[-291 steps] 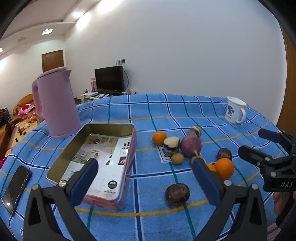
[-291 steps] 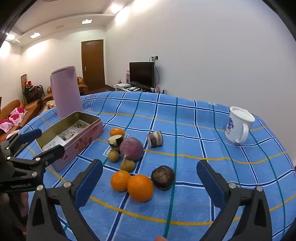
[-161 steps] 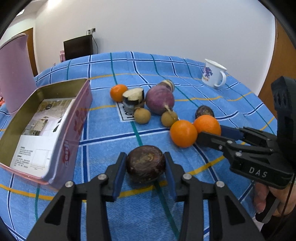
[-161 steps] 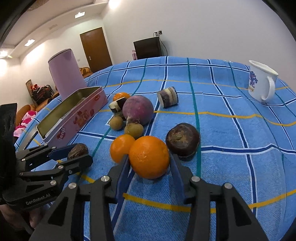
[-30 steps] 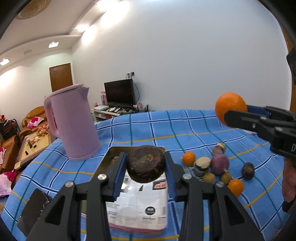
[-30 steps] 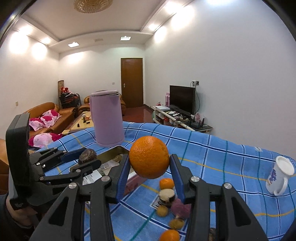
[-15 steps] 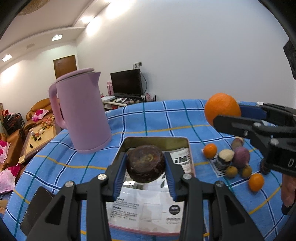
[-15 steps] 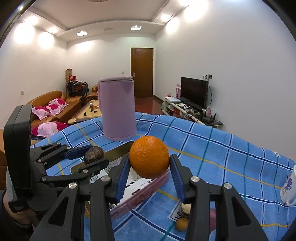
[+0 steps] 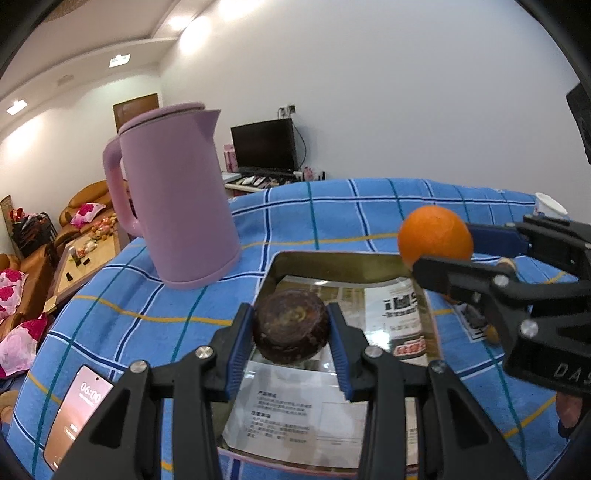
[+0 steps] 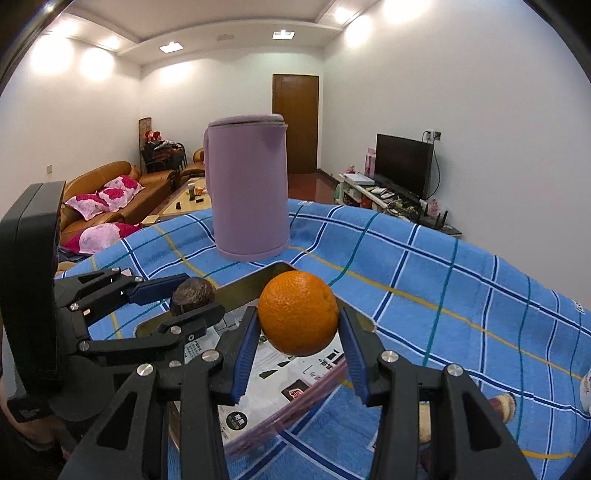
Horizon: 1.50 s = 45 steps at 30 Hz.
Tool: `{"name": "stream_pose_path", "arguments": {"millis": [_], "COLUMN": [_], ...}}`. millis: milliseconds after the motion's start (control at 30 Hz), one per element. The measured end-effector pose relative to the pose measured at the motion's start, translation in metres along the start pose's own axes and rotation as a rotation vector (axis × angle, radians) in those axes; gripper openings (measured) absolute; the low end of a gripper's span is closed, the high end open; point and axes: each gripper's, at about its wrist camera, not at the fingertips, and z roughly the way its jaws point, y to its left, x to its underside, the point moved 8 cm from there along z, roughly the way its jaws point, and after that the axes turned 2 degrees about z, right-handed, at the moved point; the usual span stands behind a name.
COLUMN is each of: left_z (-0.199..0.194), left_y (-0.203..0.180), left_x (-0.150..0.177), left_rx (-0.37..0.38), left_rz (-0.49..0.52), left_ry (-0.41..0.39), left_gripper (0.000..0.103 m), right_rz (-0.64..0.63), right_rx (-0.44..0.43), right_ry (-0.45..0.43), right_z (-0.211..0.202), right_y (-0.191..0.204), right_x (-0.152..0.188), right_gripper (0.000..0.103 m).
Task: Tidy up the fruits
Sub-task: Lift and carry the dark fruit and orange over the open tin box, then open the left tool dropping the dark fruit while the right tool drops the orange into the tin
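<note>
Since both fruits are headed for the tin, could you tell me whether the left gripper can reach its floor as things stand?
Probably yes: the left gripper, shut on the dark fruit, hangs over the open tin; the orange sits off to the side.

Recessed ceiling lights [image 10: 283, 35] wash both views evenly bright, flaring into soft white blooms, while strong fisheye bending curves the walls and black vignette darkens every corner; focus stays sharp.

kettle [image 9: 177, 206] behind tin [image 9: 343, 266], phone [image 9: 79, 413] left
</note>
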Motion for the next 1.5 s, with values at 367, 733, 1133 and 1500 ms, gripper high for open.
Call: {"name": "stream_pose_path", "arguments": {"millis": [367, 733, 1133, 1500], "left_z": [0.02, 0.029, 0.037, 0.028], "left_y": [0.012, 0.017, 0.013, 0.015], "left_x": [0.007, 0.012, 0.014, 0.011], "left_rx": [0.001, 0.013, -0.008, -0.027], "left_rz": [-0.005, 0.001, 0.042, 0.046], "left_ry": [0.053, 0.082, 0.111, 0.096], "left_gripper": [0.041, 0.041, 0.045, 0.054], "right_rz": [-0.013, -0.032, -0.036, -0.05], "right_rx": [-0.006, 0.001, 0.0, 0.043], "right_ry": [0.08, 0.158, 0.211, 0.181], "right_z": [0.032, 0.053, 0.064, 0.057], "right_y": [0.009, 0.015, 0.016, 0.014], "right_x": [0.012, 0.025, 0.037, 0.033], "right_gripper": [0.046, 0.046, 0.046, 0.051]}}
